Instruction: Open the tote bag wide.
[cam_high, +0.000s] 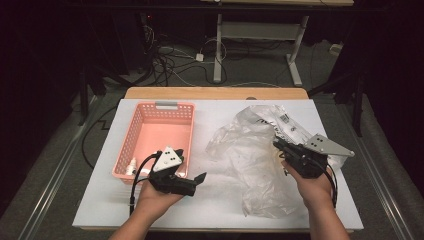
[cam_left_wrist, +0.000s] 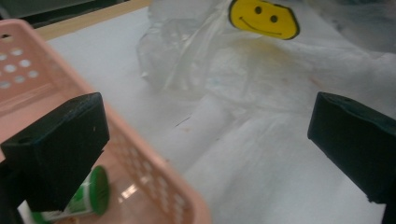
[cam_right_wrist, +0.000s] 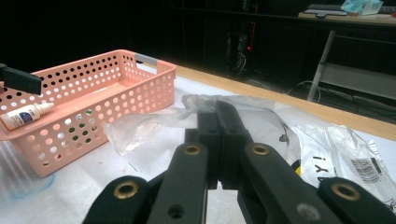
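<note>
Bottle (cam_high: 132, 166): small, white, lying in the near left corner of the pink basket (cam_high: 150, 117), on its floor.
Basket: on the left half of the white desk (cam_high: 220, 200).
Left gripper (cam_high: 196, 182): just right of the basket's near corner, above the desk, jaws spread wide with nothing between them.
Plastic bag (cam_high: 250, 165): clear, crumpled, right of the basket; a yellow smiley face (cam_left_wrist: 263, 18) is printed on it.
Right gripper (cam_high: 276, 144): over the bag, well right of the basket, jaws clenched; whether they pinch the film I cannot tell.

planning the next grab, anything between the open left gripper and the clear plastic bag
Nothing visible. The left gripper hangs open by the pink basket; only bare white table lies between it and the plastic bag.
</note>
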